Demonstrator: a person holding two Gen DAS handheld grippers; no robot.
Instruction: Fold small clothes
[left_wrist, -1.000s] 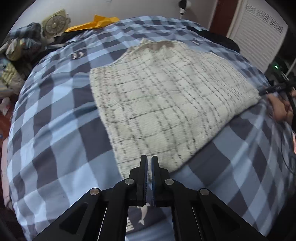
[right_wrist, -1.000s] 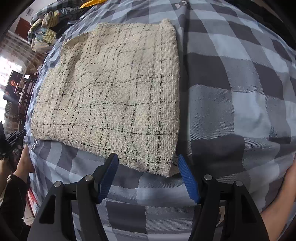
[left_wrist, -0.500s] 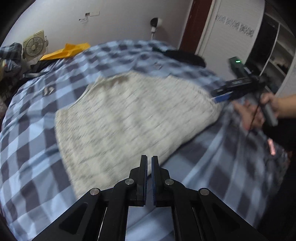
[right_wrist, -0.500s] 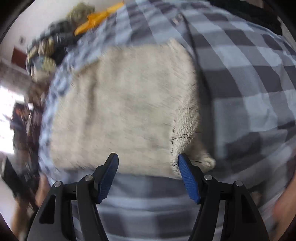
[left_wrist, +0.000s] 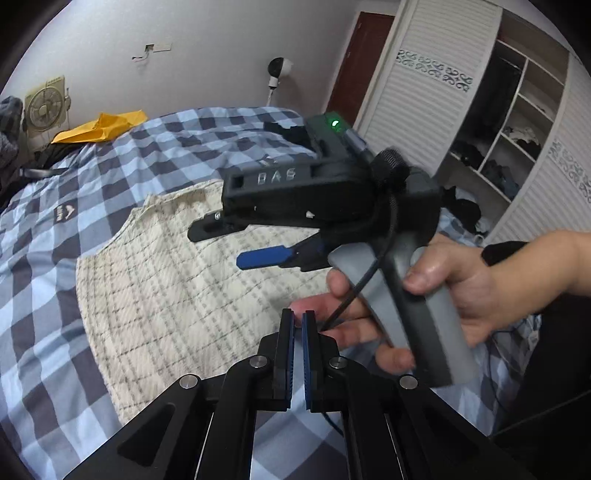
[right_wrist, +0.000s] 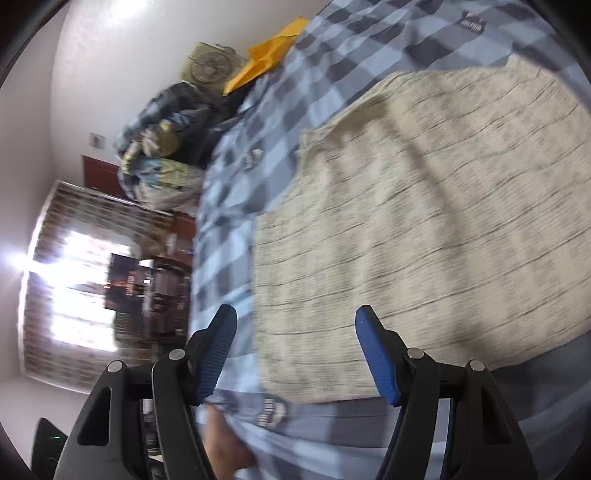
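A cream garment with thin dark checks (left_wrist: 166, 295) lies folded flat on the blue-and-grey checked bed cover (left_wrist: 48, 295). My left gripper (left_wrist: 298, 325) is shut with nothing in it, raised above the garment's near edge. Just ahead of it a hand (left_wrist: 454, 291) holds my right gripper (left_wrist: 216, 247) above the cloth, jaws apart and pointing left. In the right wrist view the right gripper (right_wrist: 295, 317) stands open and empty over the near edge of the garment (right_wrist: 424, 221), and the picture is blurred by motion.
A yellow bag (left_wrist: 103, 125) and a small fan (left_wrist: 44, 107) sit at the far end of the bed. A pile of clothes (right_wrist: 159, 158) lies beside them. A white wardrobe with open shelves (left_wrist: 498, 110) stands on the right, a bright window (right_wrist: 74, 277) across the room.
Both grippers have lifted off the garment's near corners. The right gripper has swung across over the cloth, rolling, and now fills the left wrist view. The garment lies still.
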